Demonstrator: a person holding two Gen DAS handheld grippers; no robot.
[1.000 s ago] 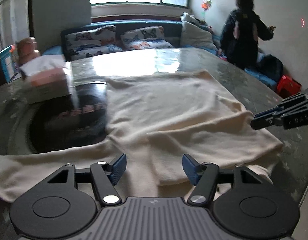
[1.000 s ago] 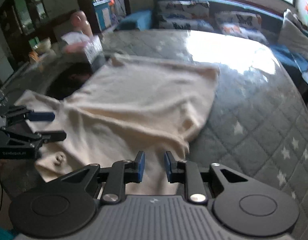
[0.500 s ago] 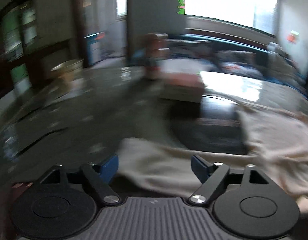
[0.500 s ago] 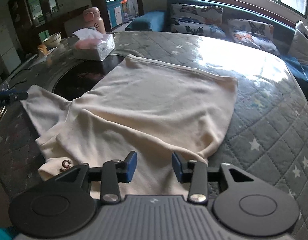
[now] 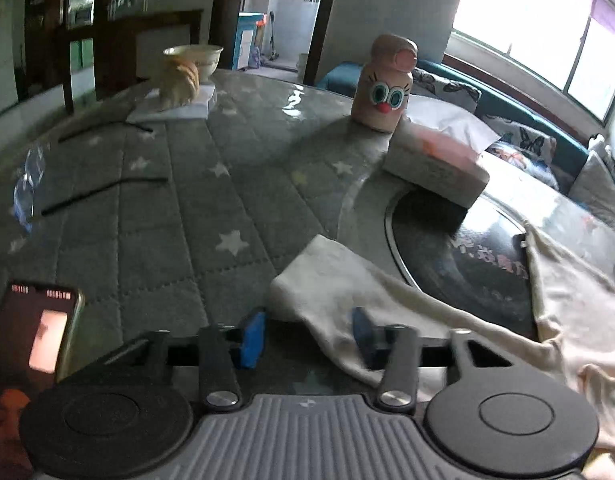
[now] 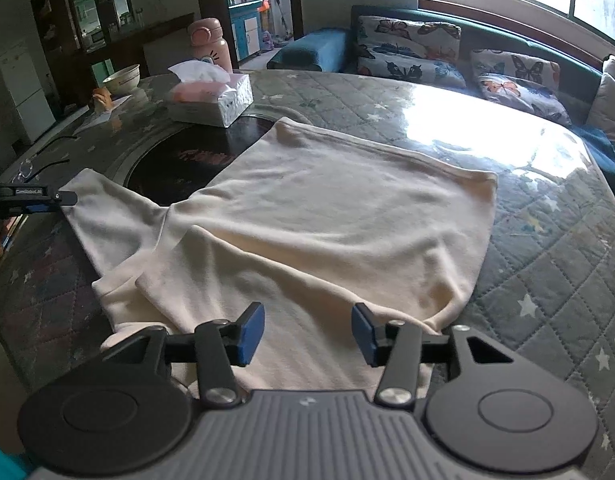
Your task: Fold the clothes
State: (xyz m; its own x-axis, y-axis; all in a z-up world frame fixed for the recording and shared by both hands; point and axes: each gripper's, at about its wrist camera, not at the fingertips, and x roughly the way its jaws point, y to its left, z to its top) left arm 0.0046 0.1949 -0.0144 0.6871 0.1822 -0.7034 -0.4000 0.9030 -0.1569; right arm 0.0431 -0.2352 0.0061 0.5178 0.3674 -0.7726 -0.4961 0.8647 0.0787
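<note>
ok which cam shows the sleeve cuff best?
Left wrist: the sleeve cuff fills the near foreground between the open left tool's pads. The right wrist view shows the same sleeve small at the left edge, beside the left tool's tip.

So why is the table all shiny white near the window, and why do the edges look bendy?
In the right wrist view, window light bounces off the glossy table, washing it out beyond the cream shirt; the fisheye lens curves the edges. In the left wrist view, the window is blown out, the room behind the bowl is dark, and the shirt's sleeve looks soft.
</note>
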